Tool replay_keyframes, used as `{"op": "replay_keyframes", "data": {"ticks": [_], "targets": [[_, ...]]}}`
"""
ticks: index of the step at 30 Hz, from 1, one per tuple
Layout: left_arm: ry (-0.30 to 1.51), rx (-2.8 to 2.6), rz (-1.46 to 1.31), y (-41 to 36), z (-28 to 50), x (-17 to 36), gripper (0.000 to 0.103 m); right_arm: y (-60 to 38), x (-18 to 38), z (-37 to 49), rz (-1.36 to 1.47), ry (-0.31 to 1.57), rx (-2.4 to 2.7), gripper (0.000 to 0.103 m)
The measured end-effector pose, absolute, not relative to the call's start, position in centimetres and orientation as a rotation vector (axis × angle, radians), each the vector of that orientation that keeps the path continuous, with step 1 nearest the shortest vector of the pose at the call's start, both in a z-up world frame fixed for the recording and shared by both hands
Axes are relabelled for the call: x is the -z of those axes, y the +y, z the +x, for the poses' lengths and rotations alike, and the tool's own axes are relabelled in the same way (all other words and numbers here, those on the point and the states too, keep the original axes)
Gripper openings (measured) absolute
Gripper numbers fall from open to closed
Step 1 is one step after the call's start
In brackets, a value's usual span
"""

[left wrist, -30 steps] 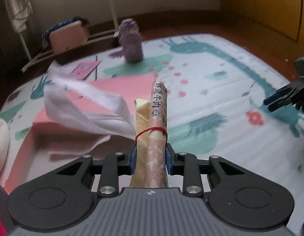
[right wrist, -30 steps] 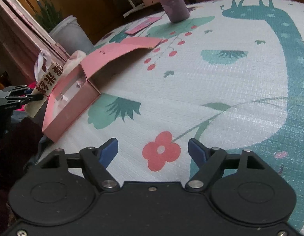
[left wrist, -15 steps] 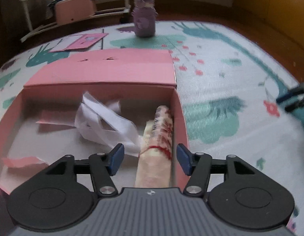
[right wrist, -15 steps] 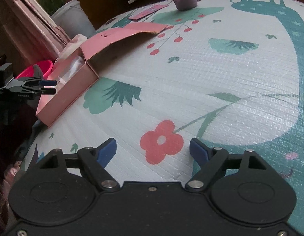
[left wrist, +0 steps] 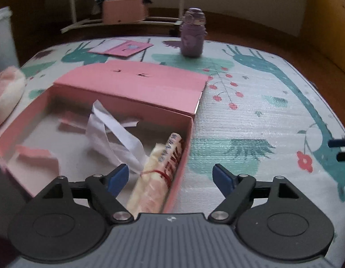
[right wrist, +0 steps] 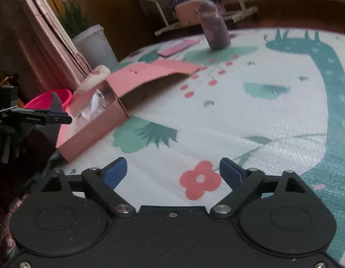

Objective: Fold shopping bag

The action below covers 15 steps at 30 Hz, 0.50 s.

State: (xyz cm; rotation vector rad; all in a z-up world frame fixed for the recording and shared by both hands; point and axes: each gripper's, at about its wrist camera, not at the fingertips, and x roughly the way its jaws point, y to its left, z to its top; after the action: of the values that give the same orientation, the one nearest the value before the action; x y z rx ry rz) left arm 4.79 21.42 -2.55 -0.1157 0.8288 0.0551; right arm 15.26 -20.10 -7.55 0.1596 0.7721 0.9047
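**Rolled bag in pink box, both grippers empty**

Here the left gripper [left wrist: 170,178] hovered low over the near right corner of the open pink cardboard box [left wrist: 61,82], pointing forward along the box, jaws spread wide and holding nothing. The rolled-up cream and red printed shopping bag [left wrist: 156,176] bound with a thin red rubber band [left wrist: 159,172] lay inside the box against its right wall, between the blue finger pads [left wrist: 119,176] but not touched by them. Its white fabric handles [left wrist: 114,138] trailed loose to the left across the box floor.

The right gripper [right wrist: 172,174] was held well apart from the box, level above the animal-print foam play mat [right wrist: 284,122], over a red flower print, jaws wide apart and empty.

Left wrist view only: box interior, the bag roll, pink paper scraps [left wrist: 34,154] on the box floor, and the right gripper's fingertips at the far right edge. Right wrist view only: the left gripper [right wrist: 49,114] seen side-on at the box's near end, a pink plastic basin [right wrist: 49,98] behind it, a white bucket [right wrist: 94,44]; the bag roll itself was hidden by the box wall. Both views showed the purple lidded water bottle [left wrist: 192,35] standing upright on the mat beyond the box, blurred in the right view.
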Motion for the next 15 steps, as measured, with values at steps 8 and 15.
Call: {"op": "replay_keyframes", "data": {"ticks": [8, 15], "targets": [[0.779, -0.114, -0.188, 19.3, 2.4, -0.4, 0.092, -20.6, 4.5, 12.1, 0.156, 0.66, -0.866, 0.103], [0.787, -0.12, -0.148, 17.0, 0.6, -2.0, 0.092, -21.1, 2.2, 9.6, 0.175, 0.587, -0.798, 0.103]]}}
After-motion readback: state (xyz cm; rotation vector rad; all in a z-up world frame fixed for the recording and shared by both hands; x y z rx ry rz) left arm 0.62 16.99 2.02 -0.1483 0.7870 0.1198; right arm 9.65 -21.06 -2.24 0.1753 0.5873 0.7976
